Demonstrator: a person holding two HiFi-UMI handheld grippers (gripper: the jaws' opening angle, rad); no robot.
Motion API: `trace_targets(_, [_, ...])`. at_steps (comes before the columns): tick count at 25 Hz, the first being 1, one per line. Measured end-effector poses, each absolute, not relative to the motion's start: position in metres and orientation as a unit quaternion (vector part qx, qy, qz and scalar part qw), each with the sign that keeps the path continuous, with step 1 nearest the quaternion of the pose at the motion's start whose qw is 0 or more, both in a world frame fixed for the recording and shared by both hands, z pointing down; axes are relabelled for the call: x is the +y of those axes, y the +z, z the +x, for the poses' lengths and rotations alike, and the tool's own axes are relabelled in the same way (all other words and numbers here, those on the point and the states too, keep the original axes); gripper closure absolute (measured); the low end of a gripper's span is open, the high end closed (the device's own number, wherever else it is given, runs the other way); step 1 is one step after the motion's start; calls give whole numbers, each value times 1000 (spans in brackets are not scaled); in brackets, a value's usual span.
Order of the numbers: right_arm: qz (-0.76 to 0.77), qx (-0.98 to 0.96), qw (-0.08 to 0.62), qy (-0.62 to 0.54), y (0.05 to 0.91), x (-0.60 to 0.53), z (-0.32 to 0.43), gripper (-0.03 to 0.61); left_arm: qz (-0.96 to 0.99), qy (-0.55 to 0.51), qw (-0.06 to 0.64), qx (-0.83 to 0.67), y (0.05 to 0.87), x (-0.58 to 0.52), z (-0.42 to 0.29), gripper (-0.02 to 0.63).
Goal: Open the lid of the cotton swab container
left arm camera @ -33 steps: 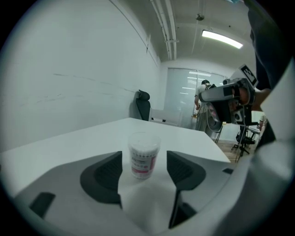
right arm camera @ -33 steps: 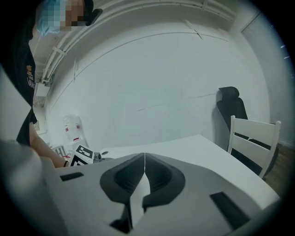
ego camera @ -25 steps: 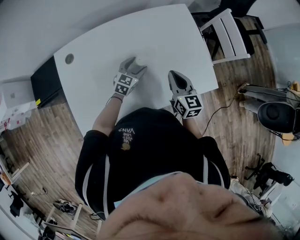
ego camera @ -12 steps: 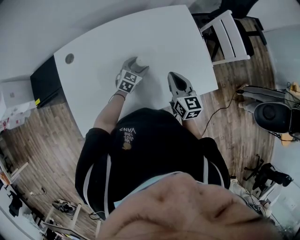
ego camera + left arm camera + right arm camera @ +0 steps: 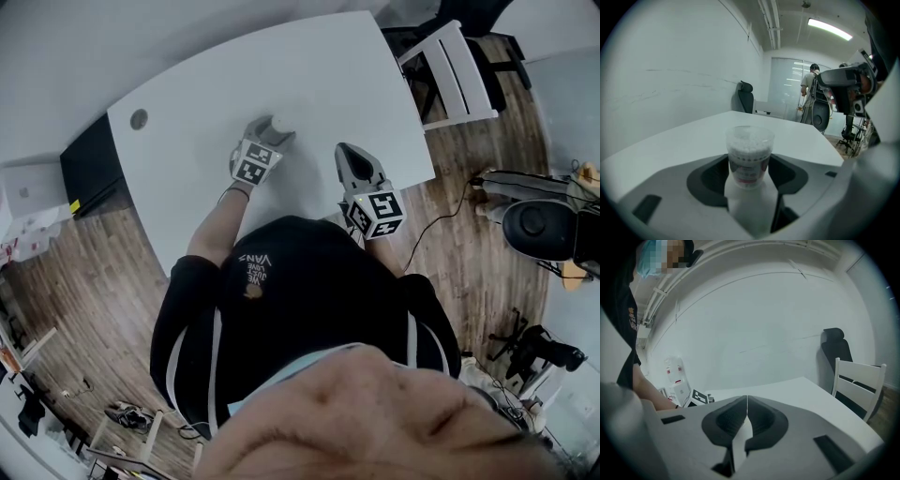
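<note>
The cotton swab container (image 5: 749,154), a clear round tub packed with white swab tips and wearing a red label, stands upright on the white table (image 5: 328,84). Its clear lid sits on top. My left gripper (image 5: 749,161) has a jaw on each side of the tub, and the pads touch its sides. In the head view the container (image 5: 278,123) shows at the tip of the left gripper (image 5: 271,130). My right gripper (image 5: 347,152) hovers over the table to the right, apart from the tub. Its jaws (image 5: 746,399) are shut with nothing between them.
A white chair (image 5: 450,70) stands at the table's right side. A round cable hole (image 5: 139,118) sits near the table's left end. A black office chair (image 5: 744,96) and a person (image 5: 809,89) are far beyond the table.
The left gripper has shifted slightly forward and its jaws have drawn in around the container. The right gripper has stayed where it was.
</note>
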State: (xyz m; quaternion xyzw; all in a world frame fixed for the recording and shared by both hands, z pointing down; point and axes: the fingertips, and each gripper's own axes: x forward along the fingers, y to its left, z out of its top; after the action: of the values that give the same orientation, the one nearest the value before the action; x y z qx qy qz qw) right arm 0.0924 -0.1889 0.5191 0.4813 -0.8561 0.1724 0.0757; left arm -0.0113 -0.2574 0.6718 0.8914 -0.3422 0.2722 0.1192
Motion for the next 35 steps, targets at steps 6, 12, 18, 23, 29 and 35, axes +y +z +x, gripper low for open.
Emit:
trace_targets(6, [475,-862,66,165,511,-192,85,566,900,260,104,-335,654,-255,-12,348])
trace_targets(12, [469,-867,62,159,504,-194,80,566,904,249,88,-335,633,-251,-12,350])
trace_targets(18, [464,-872,52,147,491,-196,79,566,911,236,78,-330,597,-243,-7,350])
trace_targets(23, [456,-878,47,139,484,-196,76,566,917,220,76,-325,569,-236,-3,350])
trace_targets(29, [450,-883,44,126,472,-196,72,566,916,221,59,-329,534,-225,-4,350])
trace_targets(35, [445,-887,40,114,459,-199,70,566,913,224,61,-335,520,-218,-10,351])
